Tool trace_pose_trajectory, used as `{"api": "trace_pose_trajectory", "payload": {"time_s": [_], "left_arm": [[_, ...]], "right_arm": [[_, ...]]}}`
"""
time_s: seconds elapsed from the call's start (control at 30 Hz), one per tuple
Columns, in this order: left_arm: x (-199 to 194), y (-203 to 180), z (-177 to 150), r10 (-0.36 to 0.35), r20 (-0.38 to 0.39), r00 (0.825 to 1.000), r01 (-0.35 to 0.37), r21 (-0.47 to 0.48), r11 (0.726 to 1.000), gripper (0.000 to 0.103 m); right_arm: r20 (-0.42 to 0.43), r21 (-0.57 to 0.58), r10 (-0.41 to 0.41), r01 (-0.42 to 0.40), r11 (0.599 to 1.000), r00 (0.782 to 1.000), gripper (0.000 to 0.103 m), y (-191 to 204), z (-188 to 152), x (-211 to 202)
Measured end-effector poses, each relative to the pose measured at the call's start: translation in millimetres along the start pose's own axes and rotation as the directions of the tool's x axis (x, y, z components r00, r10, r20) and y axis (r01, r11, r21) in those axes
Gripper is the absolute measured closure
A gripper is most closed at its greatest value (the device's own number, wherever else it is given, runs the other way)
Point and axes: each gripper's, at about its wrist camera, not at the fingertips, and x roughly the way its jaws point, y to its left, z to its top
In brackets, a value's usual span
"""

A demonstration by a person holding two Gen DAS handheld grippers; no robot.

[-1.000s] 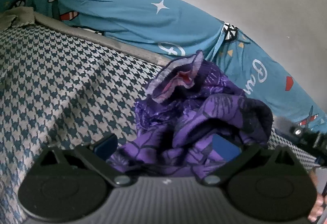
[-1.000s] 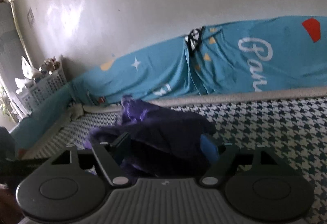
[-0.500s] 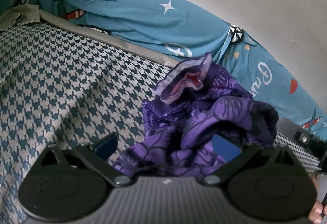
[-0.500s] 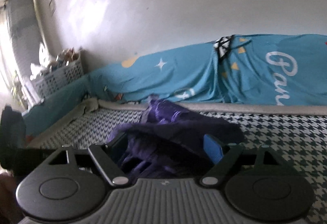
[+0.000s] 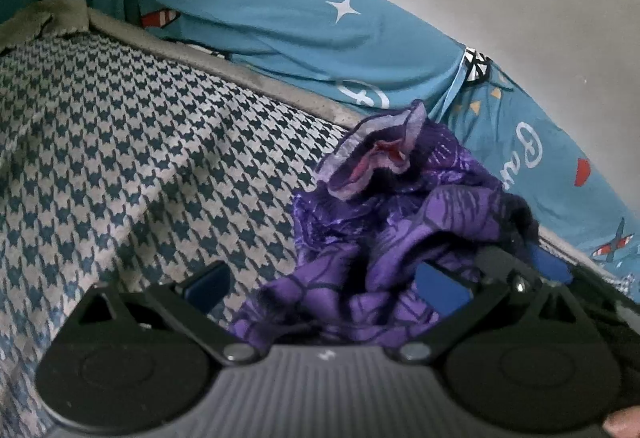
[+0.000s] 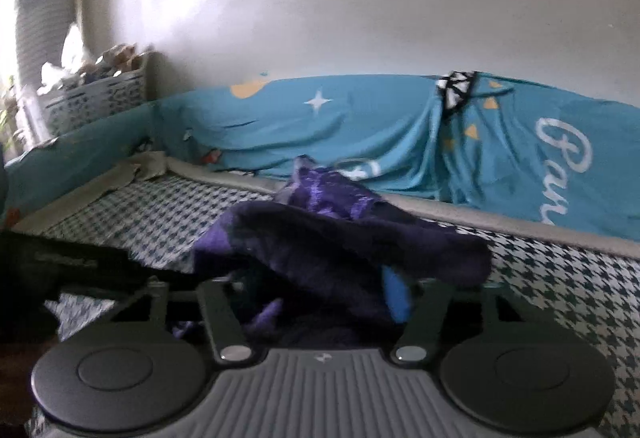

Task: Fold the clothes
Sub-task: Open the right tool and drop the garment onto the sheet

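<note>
A crumpled purple patterned garment (image 5: 392, 222) with a pale frilled edge lies in a heap on the houndstooth bed cover (image 5: 132, 158). My left gripper (image 5: 324, 284) stands open, its blue pads wide apart, and the heap's near edge lies between them. The right gripper (image 6: 316, 290) is open too. A dark fold of the garment (image 6: 340, 242) drapes over its fingers and hides the left pad, while the blue right pad (image 6: 394, 296) shows. In the left wrist view the right gripper's fingers (image 5: 516, 270) touch the heap's right side.
A teal printed sheet (image 5: 280, 22) is bunched along the wall behind the bed. The bed's grey padded border (image 6: 500, 222) runs in front of it. A white basket (image 6: 92, 98) with odds and ends stands at the far left by a bright window.
The right gripper has pushed closer into the garment, and its fold now covers more of the fingers. It has also come into the left wrist view at the heap's right side.
</note>
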Motion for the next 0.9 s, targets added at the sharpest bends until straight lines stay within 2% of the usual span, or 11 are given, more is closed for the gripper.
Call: {"api": "trace_pose_trajectory", "payload": {"time_s": [0.1, 0.2, 0.4, 0.6, 0.73, 0.9], "left_arm": [[0, -1, 0, 0.004, 0.002, 1.0, -0.004, 0.007, 1.0, 0.0], [1, -3, -1, -0.001, -0.004, 1.0, 0.001, 0.009, 1.0, 0.0], [3, -8, -3, -0.014, -0.012, 1.0, 0.014, 0.019, 1.0, 0.0], [9, -20, -9, -0.02, -0.026, 0.999, 0.021, 0.035, 0.999, 0.0], [8, -33, -13, -0.025, -0.021, 0.999, 0.026, 0.062, 0.998, 0.0], [3, -53, -17, -0.05, -0.008, 0.999, 0.051, 0.102, 0.994, 0.0]], "right_arm": [[0.018, 0.05, -0.025, 0.024, 0.998, 1.0, 0.08, -11, 5, -2], [0.043, 0.082, -0.061, 0.057, 0.995, 0.997, 0.088, -16, 11, -7], [0.093, 0.191, -0.158, 0.138, 0.972, 0.983, 0.09, -35, 23, -25], [0.142, 0.294, -0.259, 0.21, 0.933, 0.955, 0.09, -65, 34, -54], [0.185, 0.367, -0.332, 0.249, 0.897, 0.925, 0.09, -89, 41, -83], [0.217, 0.429, -0.434, 0.314, 0.847, 0.874, 0.09, -116, 40, -124]]}}
